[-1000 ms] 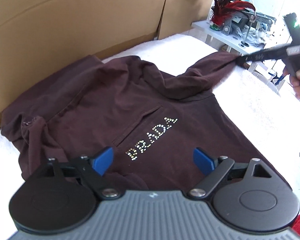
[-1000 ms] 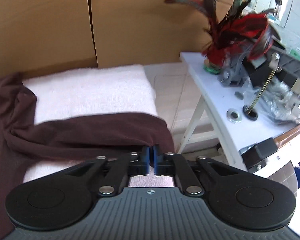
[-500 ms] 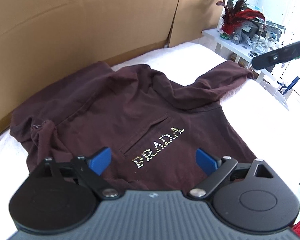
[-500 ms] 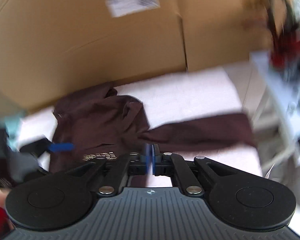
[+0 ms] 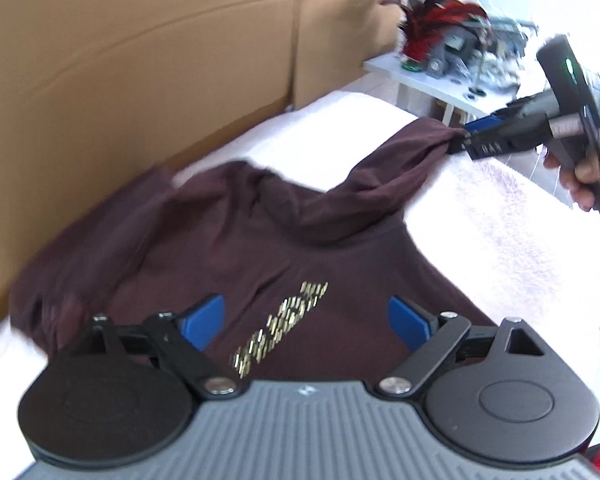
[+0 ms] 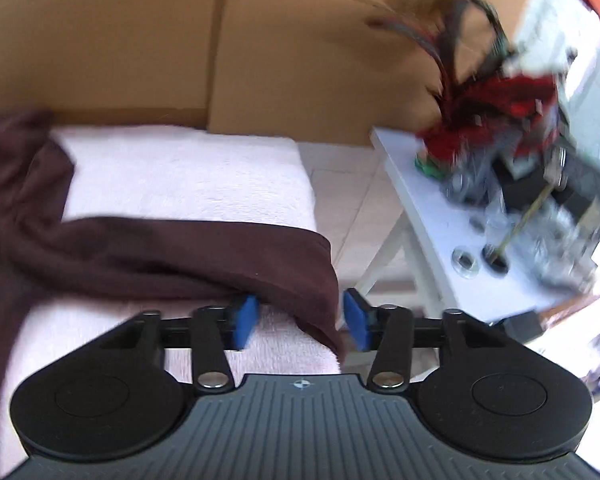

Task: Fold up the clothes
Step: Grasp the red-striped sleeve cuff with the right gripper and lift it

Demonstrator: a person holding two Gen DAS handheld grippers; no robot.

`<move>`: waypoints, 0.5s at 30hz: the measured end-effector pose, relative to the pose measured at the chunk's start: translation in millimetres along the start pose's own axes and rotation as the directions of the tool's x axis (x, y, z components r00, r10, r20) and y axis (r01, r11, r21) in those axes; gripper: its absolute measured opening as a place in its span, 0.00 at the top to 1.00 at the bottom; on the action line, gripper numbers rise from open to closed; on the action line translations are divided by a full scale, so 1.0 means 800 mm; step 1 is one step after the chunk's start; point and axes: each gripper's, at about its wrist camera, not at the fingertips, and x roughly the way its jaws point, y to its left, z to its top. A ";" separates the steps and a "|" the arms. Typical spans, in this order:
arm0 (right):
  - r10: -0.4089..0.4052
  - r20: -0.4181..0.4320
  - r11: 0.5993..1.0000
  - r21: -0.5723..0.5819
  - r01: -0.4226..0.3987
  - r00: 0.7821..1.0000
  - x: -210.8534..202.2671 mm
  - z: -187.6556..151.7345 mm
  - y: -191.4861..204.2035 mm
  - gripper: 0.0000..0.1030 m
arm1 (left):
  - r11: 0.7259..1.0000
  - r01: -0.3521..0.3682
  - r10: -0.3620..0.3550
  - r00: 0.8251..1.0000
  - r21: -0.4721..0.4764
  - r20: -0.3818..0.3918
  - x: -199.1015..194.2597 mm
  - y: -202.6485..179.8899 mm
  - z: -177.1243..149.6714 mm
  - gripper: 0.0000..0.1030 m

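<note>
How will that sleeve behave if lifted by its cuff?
Probably floppy: the sleeve already lies in soft folds on the towel. Likely light, thin knit. It may drag the hoodie along, since the body lies loose.

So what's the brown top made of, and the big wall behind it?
The brown top looks like soft matte knit cloth, probably cotton: it drapes and wrinkles. Its logo glints like metallic studs. The wall looks like plain cardboard: tan, dull, with box seams.
</note>
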 end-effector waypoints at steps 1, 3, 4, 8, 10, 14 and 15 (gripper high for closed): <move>0.016 -0.004 0.999 0.041 -0.016 1.000 -0.001 0.002 -0.004 0.69 | 1.000 0.004 -0.004 1.000 0.026 0.006 0.006 -0.008 0.011 0.12; 0.053 -0.009 0.991 0.122 -0.051 0.999 -0.009 0.003 -0.012 0.70 | 0.997 0.027 -0.029 0.999 0.075 0.023 0.018 -0.026 0.036 0.10; 0.077 -0.007 0.984 0.161 -0.075 0.997 -0.018 0.001 -0.017 0.68 | 0.994 0.039 -0.043 0.998 0.102 0.035 0.024 -0.036 0.047 0.07; 0.121 -0.037 0.925 0.366 -0.100 0.992 -0.052 -0.023 -0.055 0.46 | 0.975 -0.030 0.015 0.997 0.221 0.071 0.062 -0.077 0.078 0.07; 0.103 -0.073 0.890 0.452 -0.059 0.992 -0.059 -0.037 -0.077 0.46 | 0.965 -0.085 0.070 0.995 0.246 0.067 0.087 -0.086 0.088 0.16; 0.192 -0.120 0.766 0.639 -0.073 0.974 -0.054 -0.064 -0.119 0.46 | 0.957 -0.114 0.108 0.993 0.265 0.038 0.122 -0.092 0.096 0.22; 0.209 -0.106 0.727 0.682 -0.082 0.972 -0.052 -0.070 -0.127 0.46 | 0.954 -0.118 0.110 0.993 0.275 0.044 0.125 -0.095 0.098 0.22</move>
